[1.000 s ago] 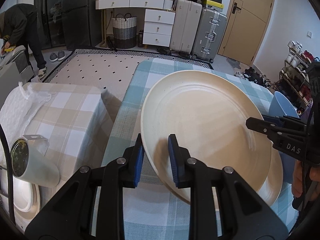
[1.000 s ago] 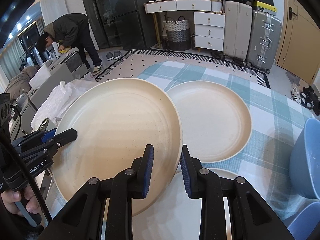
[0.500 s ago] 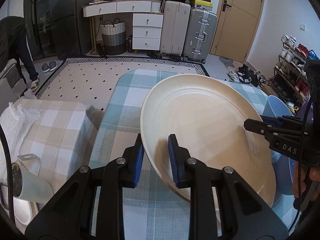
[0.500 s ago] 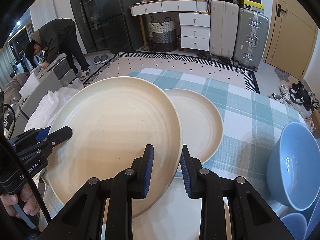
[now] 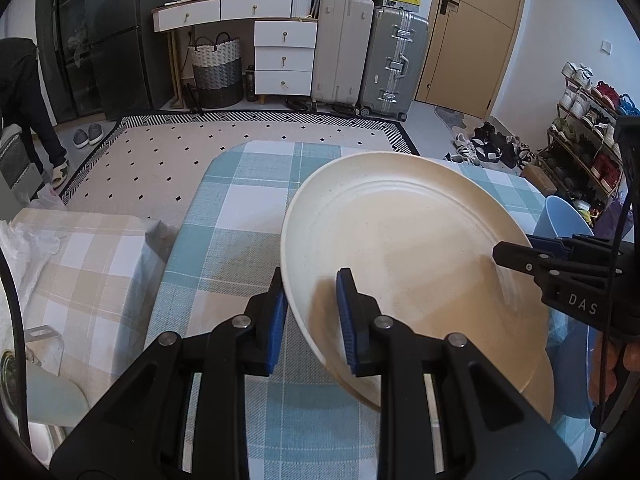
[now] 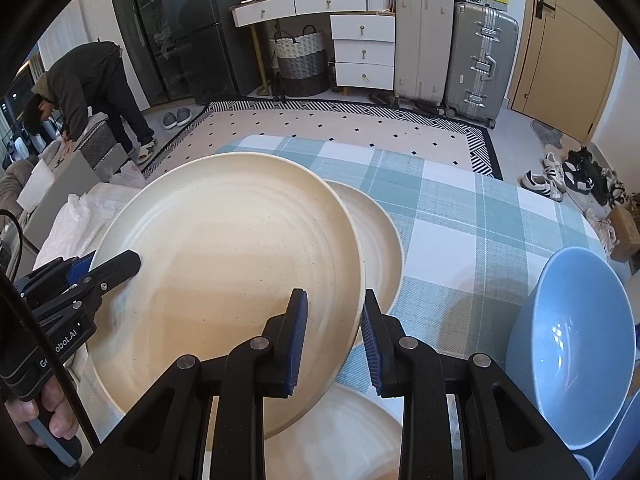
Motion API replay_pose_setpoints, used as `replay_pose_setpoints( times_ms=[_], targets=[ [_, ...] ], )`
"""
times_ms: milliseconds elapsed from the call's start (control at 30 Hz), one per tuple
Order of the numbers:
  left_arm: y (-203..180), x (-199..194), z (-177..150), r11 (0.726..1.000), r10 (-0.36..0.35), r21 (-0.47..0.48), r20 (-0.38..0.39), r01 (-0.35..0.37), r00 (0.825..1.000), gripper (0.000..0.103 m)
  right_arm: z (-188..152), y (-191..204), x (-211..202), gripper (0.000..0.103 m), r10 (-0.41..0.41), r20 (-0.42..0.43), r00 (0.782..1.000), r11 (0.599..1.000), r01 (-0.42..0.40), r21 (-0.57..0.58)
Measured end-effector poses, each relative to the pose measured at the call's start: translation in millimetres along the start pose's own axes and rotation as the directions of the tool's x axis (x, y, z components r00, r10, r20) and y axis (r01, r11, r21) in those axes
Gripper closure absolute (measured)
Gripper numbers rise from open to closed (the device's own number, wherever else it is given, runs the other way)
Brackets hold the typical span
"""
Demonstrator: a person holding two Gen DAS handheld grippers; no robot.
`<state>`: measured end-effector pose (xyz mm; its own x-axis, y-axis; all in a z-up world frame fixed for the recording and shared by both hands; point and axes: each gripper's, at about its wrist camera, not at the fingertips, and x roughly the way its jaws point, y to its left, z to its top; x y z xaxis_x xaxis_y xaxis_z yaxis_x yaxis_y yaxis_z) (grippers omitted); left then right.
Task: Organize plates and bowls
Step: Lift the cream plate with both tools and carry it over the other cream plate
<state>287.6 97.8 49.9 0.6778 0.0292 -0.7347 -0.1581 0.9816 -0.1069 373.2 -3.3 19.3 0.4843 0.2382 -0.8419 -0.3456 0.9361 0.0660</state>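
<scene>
Right wrist view first: I've got a glossy light-blue bowl [image 6: 568, 344] at four o'clock, a second cream plate [image 6: 376, 240] lying flat on the table at one o'clock, half hidden behind the one I'm carrying, and another pale plate [image 6: 340, 432] under my fingers at six o'clock. Those two sit right below the load. All of it rests on a teal-and-white checked tablecloth [image 6: 460, 216]; past it there's a dotted beige rug [image 6: 340, 128], a white drawer unit [image 6: 362, 52], two hard-shell suitcases [image 6: 476, 60], and a person in a dark jacket [image 6: 84, 88] bent over at ten o'clock. From the left wrist view, a beige checked cushion [image 5: 84, 252] lies at nine o'clock and a shoe rack [image 5: 588, 136] at two o'clock.

The large round cream plate [image 5: 408, 256] is off the table, tilted, held at both sides. My left gripper [image 5: 310, 316] is clamped on its rim at the near left edge; my right gripper [image 6: 332, 340] pinches the opposite rim, blue pads on either face.
</scene>
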Motion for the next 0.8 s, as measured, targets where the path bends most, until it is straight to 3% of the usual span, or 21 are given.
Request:
replay_pose_setpoints(
  times_ms=[500, 800],
  targets=[
    [3.8, 76.5, 11.8, 1.000, -0.017, 0.001, -0.040, 0.017, 0.999, 0.082, 12.9, -20.3, 37.6, 0.076, -0.076, -0.055, 0.996, 0.997, 0.077, 0.029],
    [3.3, 108.5, 9.9, 1.000, 0.015, 0.025, -0.045, -0.014, 0.999, 0.081, 15.6, -22.4, 62.4, 0.075, -0.116, -0.111, 0.987, 0.993, 0.119, 0.020]
  ],
)
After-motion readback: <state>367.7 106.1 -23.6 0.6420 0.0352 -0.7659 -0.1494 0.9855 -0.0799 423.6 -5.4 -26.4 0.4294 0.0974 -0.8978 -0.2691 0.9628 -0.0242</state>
